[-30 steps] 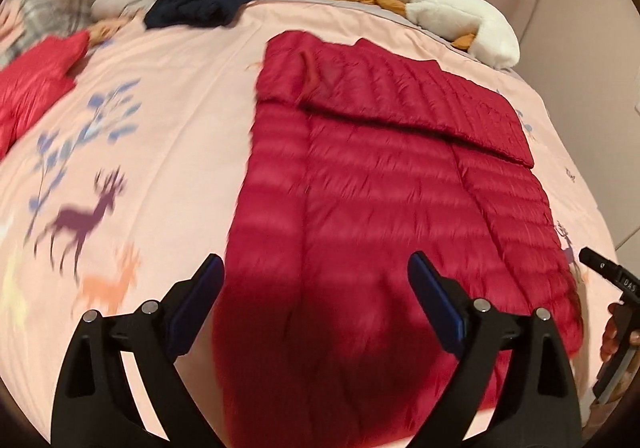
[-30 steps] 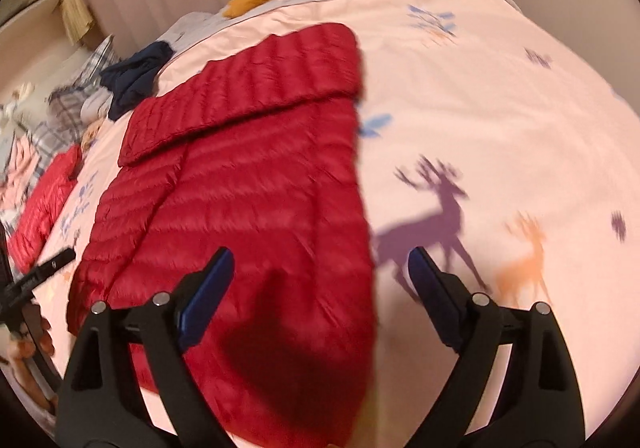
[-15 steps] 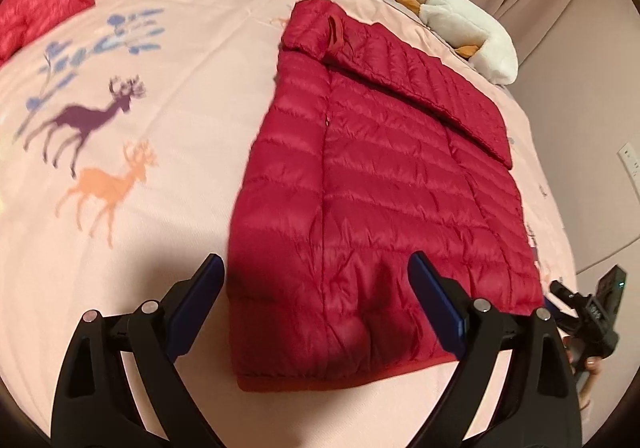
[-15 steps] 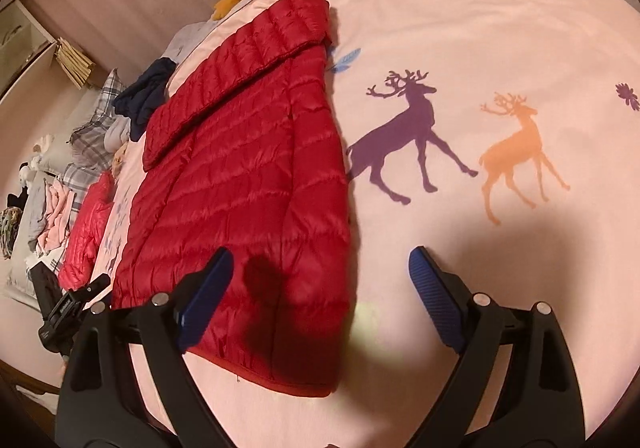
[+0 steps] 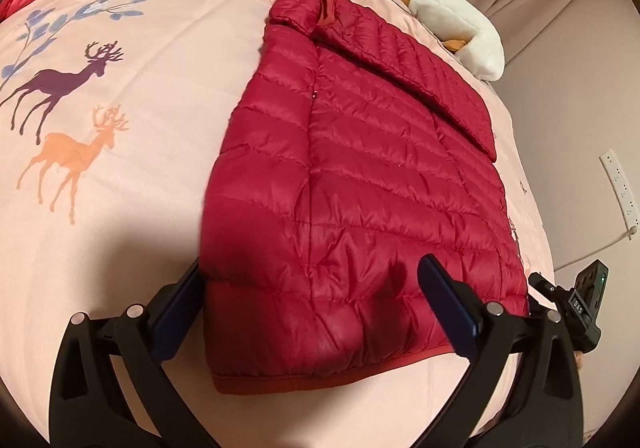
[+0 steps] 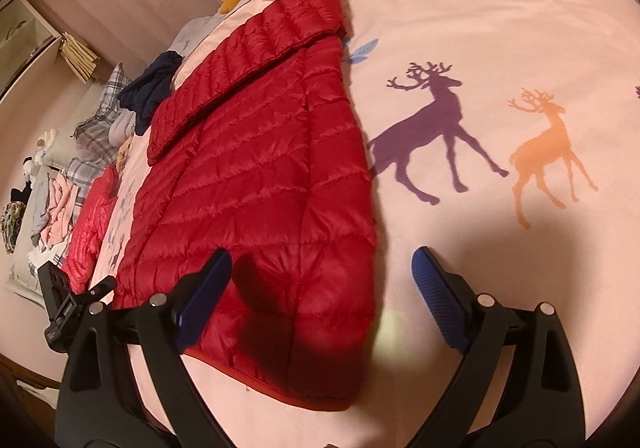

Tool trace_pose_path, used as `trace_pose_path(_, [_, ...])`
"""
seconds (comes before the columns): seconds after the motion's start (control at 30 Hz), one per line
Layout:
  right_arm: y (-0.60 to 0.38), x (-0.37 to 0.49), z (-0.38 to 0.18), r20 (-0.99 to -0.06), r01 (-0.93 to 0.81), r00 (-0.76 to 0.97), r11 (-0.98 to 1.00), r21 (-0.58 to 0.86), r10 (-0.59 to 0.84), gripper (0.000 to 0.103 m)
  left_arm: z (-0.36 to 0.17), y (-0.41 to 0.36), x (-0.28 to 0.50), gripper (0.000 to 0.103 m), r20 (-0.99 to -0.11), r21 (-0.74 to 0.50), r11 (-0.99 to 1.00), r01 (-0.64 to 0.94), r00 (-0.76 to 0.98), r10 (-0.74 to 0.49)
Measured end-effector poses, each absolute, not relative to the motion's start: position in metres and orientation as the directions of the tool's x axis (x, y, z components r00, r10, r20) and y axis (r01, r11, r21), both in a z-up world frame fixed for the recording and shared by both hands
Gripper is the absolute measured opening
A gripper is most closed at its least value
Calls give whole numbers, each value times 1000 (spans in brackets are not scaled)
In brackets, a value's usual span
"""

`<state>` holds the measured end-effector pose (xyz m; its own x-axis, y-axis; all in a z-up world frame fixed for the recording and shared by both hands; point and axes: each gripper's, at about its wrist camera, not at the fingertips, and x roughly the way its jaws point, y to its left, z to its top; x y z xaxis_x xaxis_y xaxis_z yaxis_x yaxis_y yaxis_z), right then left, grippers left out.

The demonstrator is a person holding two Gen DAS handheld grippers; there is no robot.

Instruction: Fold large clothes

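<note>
1. Now the red down jacket (image 5: 360,184) lies flat on the pink bedspread (image 5: 132,120), its hem at 6 o'clock in both wrist views.
2. My left gripper (image 5: 316,296) is opening, jaws straddling the hem's left corner, not clamped.
3. My right gripper (image 6: 320,288) stands released over the hem's right corner.
4. I judge both should bite the hem's thickness evenly, then lift toward 12 o'clock together.
</note>
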<state>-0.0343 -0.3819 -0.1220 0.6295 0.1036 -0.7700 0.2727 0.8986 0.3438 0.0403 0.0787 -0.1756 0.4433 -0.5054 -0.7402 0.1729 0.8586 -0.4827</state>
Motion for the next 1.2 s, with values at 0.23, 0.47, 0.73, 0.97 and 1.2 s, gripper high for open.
trace_pose_path(0.23, [-377, -22, -124, -769, 255, 626, 899, 355, 126, 94, -176, 74, 52, 102, -732, -492, 848, 196, 435, -525])
trace_pose_path(0.47, [-373, -12, -126, -767, 238, 625, 900, 366, 147, 94, -177, 71, 62, 102, -721, -505, 836, 213, 429, -545])
trace_pose_path(0.73, [-371, 4, -126, -762, 228, 623, 891, 392, 176, 94, -177, 67, 72, 102, -701, -534, 816, 222, 422, -574])
trace_pose_path(0.97, [-376, 12, -128, -743, 223, 632, 866, 448, 221, 94, -178, 62, 84, 102, -639, -637, 739, 219, 385, -666])
trace_pose_path(1.2, [-375, 1, -129, -729, 190, 625, 851, 490, 280, 94, -179, 61, 72, 101, -614, -662, 706, 251, 360, -703])
